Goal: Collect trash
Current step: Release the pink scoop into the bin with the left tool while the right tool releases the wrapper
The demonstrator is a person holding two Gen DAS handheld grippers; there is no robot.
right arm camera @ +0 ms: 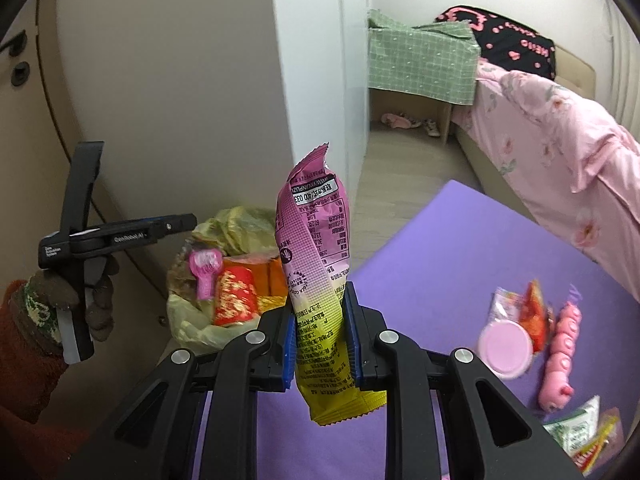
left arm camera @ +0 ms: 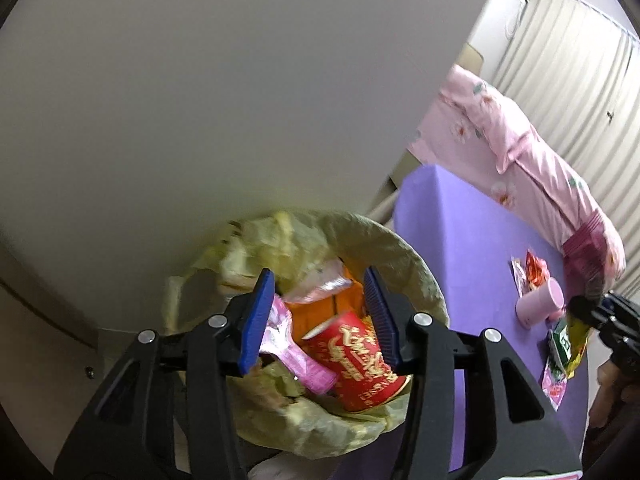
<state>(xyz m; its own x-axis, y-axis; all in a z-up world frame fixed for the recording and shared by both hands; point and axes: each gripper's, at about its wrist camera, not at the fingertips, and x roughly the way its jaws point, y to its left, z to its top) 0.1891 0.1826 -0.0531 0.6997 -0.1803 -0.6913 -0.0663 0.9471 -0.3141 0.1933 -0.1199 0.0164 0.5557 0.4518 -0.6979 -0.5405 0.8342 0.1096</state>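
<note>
Now right tool [right arm camera: 320, 336] pinching upright snack wrapper [right arm camera: 316, 264]; left tool [left arm camera: 320, 320] spread, empty, above bin [left arm camera: 400, 248].

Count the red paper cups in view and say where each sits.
1: the red paper cup lies tilted in the lined trash bin, beside a pink wrapper. Others may be buried underneath.

We note a pink-and-yellow snack wrapper [right arm camera: 316, 280] standing upright, creased. The bin [left arm camera: 404, 256] — lined with a yellowish bag — holds a red cup [left arm camera: 356, 356] on its side, a pink wrapper [left arm camera: 296, 356] and orange packaging [left arm camera: 340, 300].
</note>
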